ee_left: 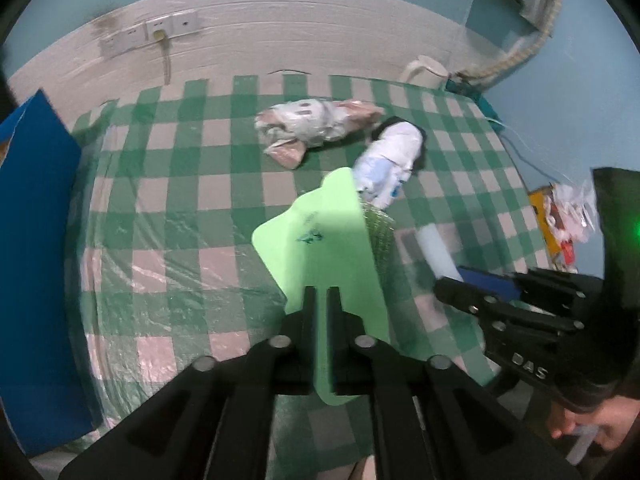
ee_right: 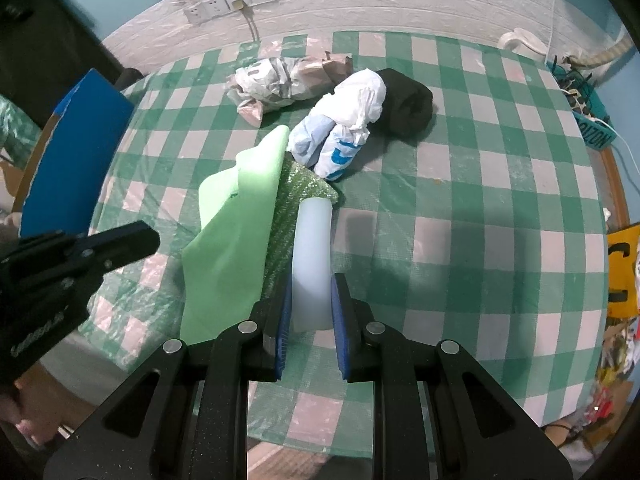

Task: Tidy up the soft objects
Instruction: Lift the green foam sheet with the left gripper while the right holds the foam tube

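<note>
A light green foam sheet (ee_left: 320,240) (ee_right: 228,256) stands on edge on the checked tablecloth, leaning on green bubble wrap (ee_right: 298,196). My left gripper (ee_left: 321,291) is open by a narrow gap, and the sheet shows through that gap. In the right wrist view the left gripper (ee_right: 150,236) ends just left of the sheet's edge. My right gripper (ee_right: 312,280) (ee_left: 452,286) is shut on a white foam roll (ee_right: 312,248) (ee_left: 436,248), its blue pads pressing both sides. Beyond lie a white-and-blue bag bundle (ee_right: 344,128), a black cloth (ee_right: 408,108) and a crumpled grey-pink bag (ee_right: 280,80).
A blue board (ee_right: 76,148) (ee_left: 36,260) stands at the table's left edge. A white kettle (ee_right: 520,42) and cables sit at the far right corner by the wall. Yellow clutter (ee_right: 624,264) lies off the right edge. Hands (ee_left: 592,424) hold both grippers.
</note>
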The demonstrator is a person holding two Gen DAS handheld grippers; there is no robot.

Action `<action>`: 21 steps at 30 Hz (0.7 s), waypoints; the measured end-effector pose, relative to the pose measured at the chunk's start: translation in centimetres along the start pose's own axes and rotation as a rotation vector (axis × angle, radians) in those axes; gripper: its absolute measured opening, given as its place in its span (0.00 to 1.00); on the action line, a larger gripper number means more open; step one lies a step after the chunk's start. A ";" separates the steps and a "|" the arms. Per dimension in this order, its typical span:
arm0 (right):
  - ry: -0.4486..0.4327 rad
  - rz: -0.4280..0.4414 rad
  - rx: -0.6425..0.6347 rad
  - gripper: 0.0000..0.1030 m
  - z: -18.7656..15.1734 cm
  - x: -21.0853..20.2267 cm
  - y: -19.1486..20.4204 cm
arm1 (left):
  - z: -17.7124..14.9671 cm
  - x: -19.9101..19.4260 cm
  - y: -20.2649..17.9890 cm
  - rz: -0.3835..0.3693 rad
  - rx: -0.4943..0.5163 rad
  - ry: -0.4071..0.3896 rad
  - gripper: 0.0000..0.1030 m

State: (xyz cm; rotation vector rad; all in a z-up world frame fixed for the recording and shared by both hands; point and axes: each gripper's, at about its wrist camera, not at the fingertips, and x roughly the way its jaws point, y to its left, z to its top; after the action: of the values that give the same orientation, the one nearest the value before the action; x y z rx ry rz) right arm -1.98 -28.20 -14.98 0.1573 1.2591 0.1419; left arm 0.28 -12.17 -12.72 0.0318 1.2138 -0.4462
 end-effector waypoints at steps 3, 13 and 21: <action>-0.002 -0.002 0.005 0.18 0.0 -0.1 -0.1 | -0.4 1.3 0.4 -0.019 -0.024 0.046 0.40; -0.004 -0.002 0.014 0.18 -0.1 -0.1 -0.6 | -2.2 3.9 -2.6 0.011 0.022 0.119 0.73; -0.003 -0.002 0.021 0.18 -0.3 0.0 -0.9 | -2.1 5.9 -3.4 0.069 0.018 0.148 0.73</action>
State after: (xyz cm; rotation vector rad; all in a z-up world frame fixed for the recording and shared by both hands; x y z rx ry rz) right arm -2.25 -29.10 -15.25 0.1746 1.2580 0.1270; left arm -1.14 -16.59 -18.08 0.1237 1.3494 -0.4000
